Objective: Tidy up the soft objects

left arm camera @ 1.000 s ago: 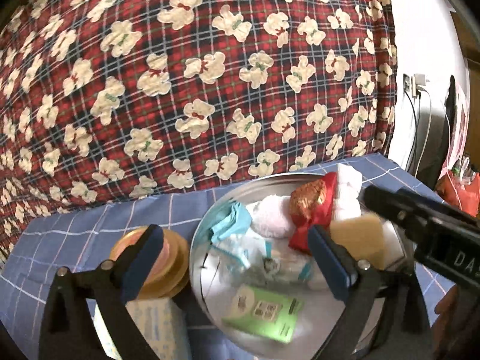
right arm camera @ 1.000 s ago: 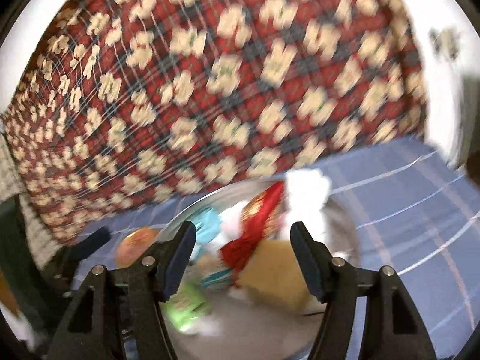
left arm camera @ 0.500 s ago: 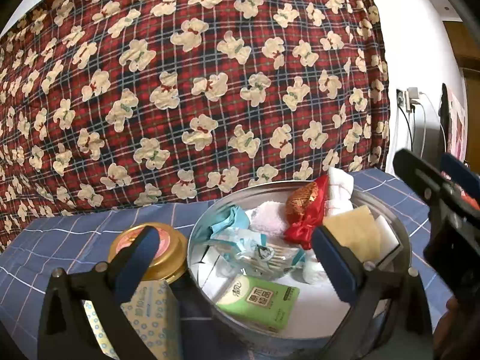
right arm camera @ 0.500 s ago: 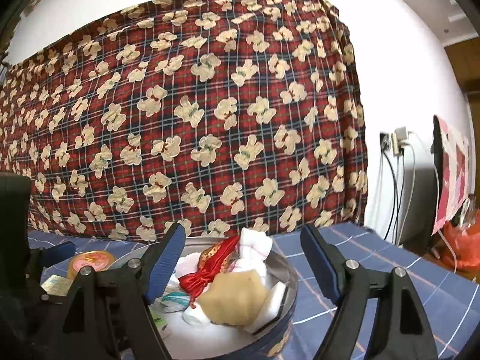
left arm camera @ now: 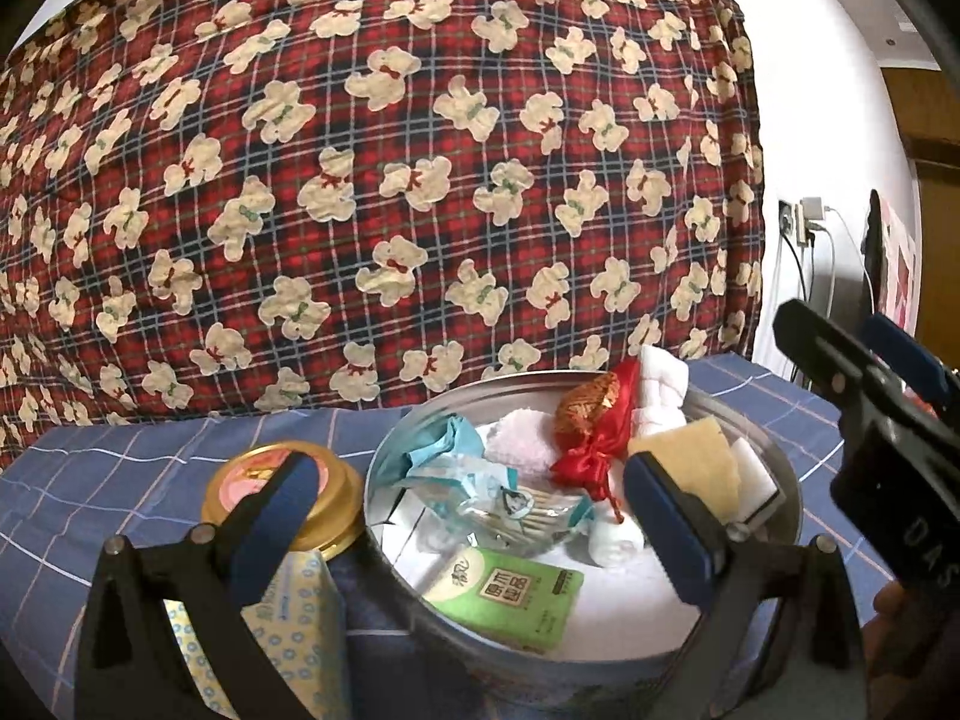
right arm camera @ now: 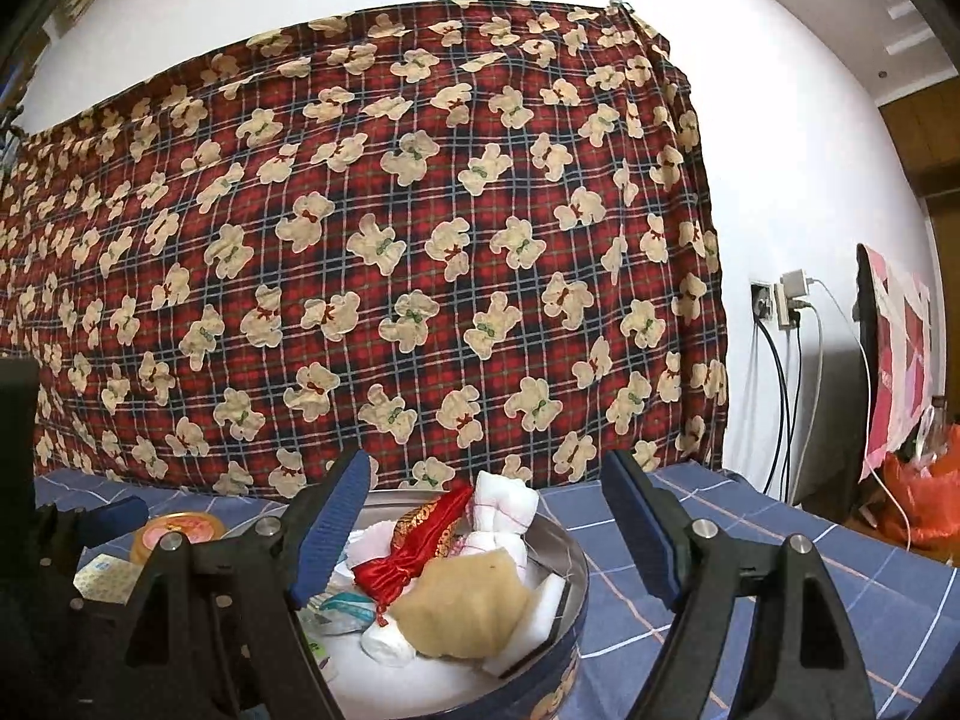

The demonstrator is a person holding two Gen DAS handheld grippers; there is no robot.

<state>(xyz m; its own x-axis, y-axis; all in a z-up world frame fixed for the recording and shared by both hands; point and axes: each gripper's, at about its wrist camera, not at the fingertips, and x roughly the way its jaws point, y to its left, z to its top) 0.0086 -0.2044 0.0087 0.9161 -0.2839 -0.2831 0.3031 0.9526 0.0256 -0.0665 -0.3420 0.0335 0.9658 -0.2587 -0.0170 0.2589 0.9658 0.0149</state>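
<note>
Right wrist view: right claw (right arm camera: 483, 531) spread empty above the tin (right arm camera: 573, 648); the yellow sponge (right arm camera: 465, 606) inside looks light, squashy; pinch its middle.

tin (left arm camera: 774, 480): near rim cut by frame edge | tissue pack (left arm camera: 300, 618): half behind left tool (left arm camera: 474, 516)

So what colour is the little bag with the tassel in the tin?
Shiny red, with a gold patterned top. The little bag shows best in the left wrist view.

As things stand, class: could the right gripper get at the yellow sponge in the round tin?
Probably yes. The right gripper is open and empty, and the yellow sponge lies on top at the near side of the round tin, nothing covering it; only the red pouch lies beside it.
</note>
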